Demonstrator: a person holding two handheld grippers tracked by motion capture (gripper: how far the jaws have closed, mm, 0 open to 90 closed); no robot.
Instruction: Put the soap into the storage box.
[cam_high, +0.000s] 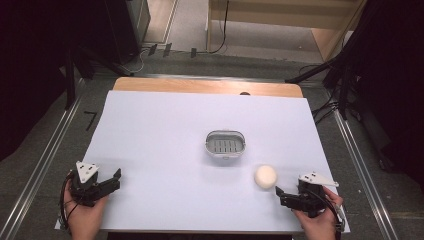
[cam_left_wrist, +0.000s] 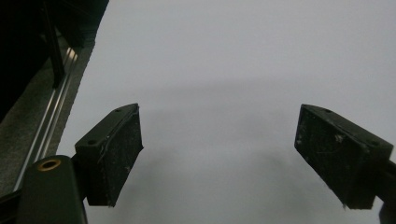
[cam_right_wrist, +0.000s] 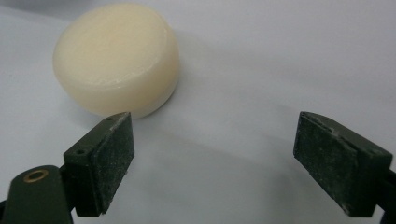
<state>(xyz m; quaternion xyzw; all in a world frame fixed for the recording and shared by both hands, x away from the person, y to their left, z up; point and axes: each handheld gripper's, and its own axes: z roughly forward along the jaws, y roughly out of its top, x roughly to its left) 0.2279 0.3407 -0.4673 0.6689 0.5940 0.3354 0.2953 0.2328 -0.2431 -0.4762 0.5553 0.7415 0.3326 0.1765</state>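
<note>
Lying just ahead of right gripper (cam_right_wrist: 212, 154) | soap (cam_right_wrist: 116, 58) by one jaw | jaws open, empty

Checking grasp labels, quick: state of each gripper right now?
Left gripper: open, nothing between its jaws.
Right gripper: open, empty; the round cream-white soap bar lies just ahead of it.

Each bare hand holds a black two-jaw gripper: the left gripper (cam_high: 118, 178) and the right gripper (cam_high: 278, 196) both carry a pale grey three-cornered plate on top, with a thin black cable looping beside each wrist. In the gripper views the jaws are blocky black wedges with flat, scuffed, dust-speckled pads (a brass-ringed screw hole sits at the base of one jaw).
</note>
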